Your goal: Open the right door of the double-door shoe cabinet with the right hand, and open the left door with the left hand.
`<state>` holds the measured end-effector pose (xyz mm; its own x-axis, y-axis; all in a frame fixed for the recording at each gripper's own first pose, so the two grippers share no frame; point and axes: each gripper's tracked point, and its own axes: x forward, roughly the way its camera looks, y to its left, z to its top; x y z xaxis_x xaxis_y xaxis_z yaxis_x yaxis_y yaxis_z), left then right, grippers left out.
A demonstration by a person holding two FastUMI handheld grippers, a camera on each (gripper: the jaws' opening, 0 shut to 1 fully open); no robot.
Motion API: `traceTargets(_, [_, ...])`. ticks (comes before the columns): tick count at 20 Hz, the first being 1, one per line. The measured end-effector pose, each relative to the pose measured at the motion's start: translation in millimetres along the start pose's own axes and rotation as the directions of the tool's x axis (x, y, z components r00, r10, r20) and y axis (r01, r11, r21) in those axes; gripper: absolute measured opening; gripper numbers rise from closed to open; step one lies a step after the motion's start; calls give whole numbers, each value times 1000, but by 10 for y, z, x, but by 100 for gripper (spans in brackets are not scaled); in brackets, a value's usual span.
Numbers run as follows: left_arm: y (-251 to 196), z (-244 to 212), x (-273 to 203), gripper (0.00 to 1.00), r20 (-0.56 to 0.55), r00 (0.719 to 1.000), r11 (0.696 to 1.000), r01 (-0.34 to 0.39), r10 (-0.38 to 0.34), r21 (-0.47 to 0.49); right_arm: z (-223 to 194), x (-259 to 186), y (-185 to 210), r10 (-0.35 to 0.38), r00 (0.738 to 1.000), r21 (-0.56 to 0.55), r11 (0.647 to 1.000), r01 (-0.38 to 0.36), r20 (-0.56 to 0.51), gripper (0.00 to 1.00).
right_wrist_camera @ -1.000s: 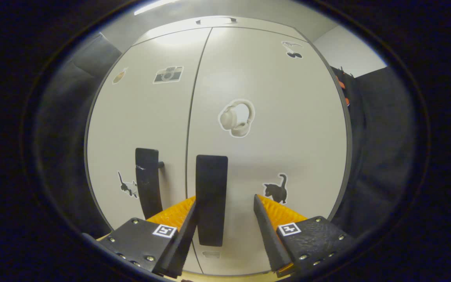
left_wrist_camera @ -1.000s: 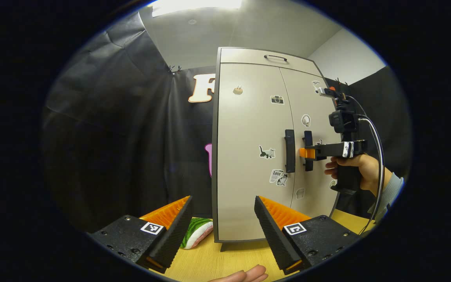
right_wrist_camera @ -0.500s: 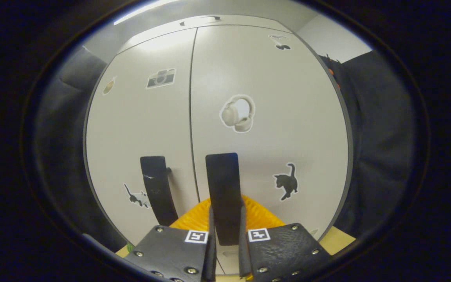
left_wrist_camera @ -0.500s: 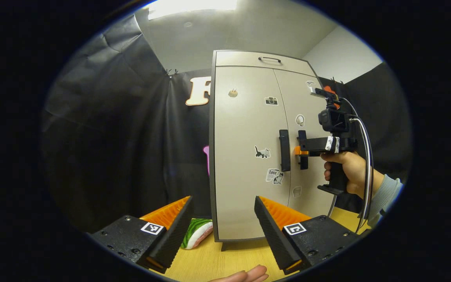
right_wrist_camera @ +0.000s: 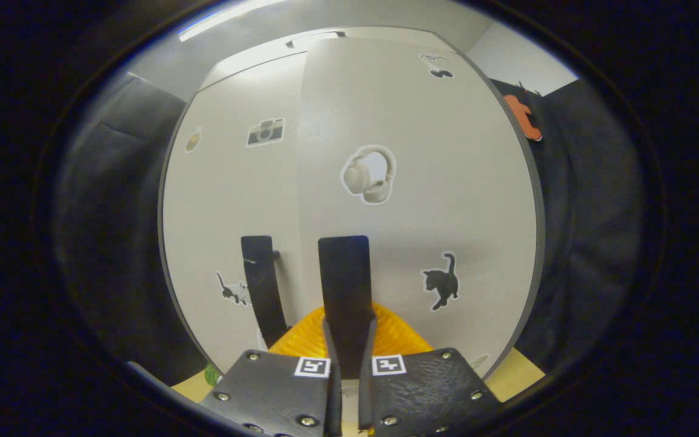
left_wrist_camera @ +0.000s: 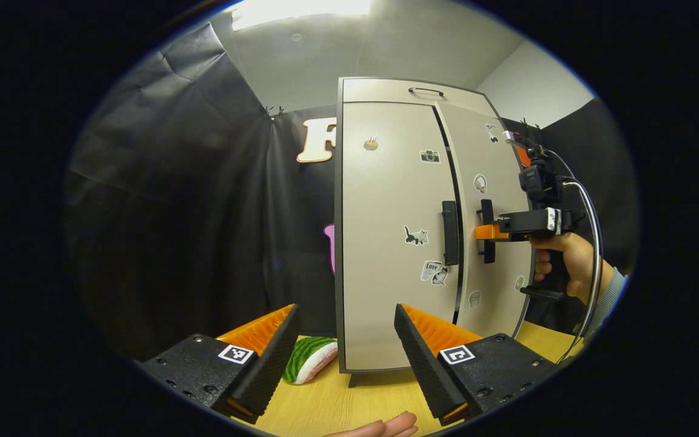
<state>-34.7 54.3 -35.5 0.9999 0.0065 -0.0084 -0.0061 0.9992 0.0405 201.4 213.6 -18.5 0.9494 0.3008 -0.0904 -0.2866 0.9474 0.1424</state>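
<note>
A beige double-door shoe cabinet (left_wrist_camera: 386, 243) with stickers stands on a wooden table. Its right door (left_wrist_camera: 495, 200) stands slightly ajar, with a dark gap beside the left door (left_wrist_camera: 386, 182). In the right gripper view my right gripper (right_wrist_camera: 347, 340) is shut on the right door's black handle (right_wrist_camera: 343, 285); the left door's handle (right_wrist_camera: 260, 285) stands beside it. From the left gripper view, the right gripper (left_wrist_camera: 488, 232) grips that handle (left_wrist_camera: 486, 209), held by a hand (left_wrist_camera: 568, 261). My left gripper (left_wrist_camera: 344, 331) is open, well in front of the cabinet, holding nothing. The left handle (left_wrist_camera: 449, 233) is untouched.
A green and white watermelon-patterned plush (left_wrist_camera: 307, 358) lies on the wooden table (left_wrist_camera: 349, 406) at the cabinet's left foot. Black cloth walls surround the booth. A fingertip (left_wrist_camera: 386, 426) shows at the bottom edge. A small handle (left_wrist_camera: 426, 91) sits on the cabinet's top panel.
The right gripper closed on the right door's handle, then pulled it; the right door has swung slightly out. The left gripper stayed open and nearly still.
</note>
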Motion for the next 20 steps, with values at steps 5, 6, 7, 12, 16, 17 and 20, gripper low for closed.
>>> traceTargets(5, [-107, 53, -68, 96, 11, 1000, 1000, 11, -11, -16, 21, -185, -37, 72, 997, 5, 997, -72, -13, 11])
traceTargets(6, [-122, 57, -67, 96, 11, 1000, 1000, 11, -11, -19, 15, -245, -55, 82, 996, 2, 997, -82, -20, 11])
traceTargets(7, [-133, 61, -66, 96, 11, 1000, 1000, 12, -12, -22, 8, -311, -72, 93, 995, -7, 996, -94, -28, 11])
traceTargets(12, [-180, 13, -69, 95, -5, 1000, 1000, 14, -14, -28, 37, -578, -204, 132, 990, -12, 991, -133, -51, 11])
traceTargets(16, [-177, -37, -50, 96, -25, 1000, 1000, -15, 15, -7, 51, -766, -333, 154, 986, -4, 988, -155, -70, 11])
traceTargets(17, [-195, -59, -51, 96, -37, 999, 1000, -12, 12, -9, 60, -821, -378, 162, 984, -5, 987, -162, -72, 11])
traceTargets(20, [-259, -69, -70, 96, -44, 999, 1000, 7, -7, -16, 87, -980, -517, 180, 981, 0, 984, -180, -69, 11])
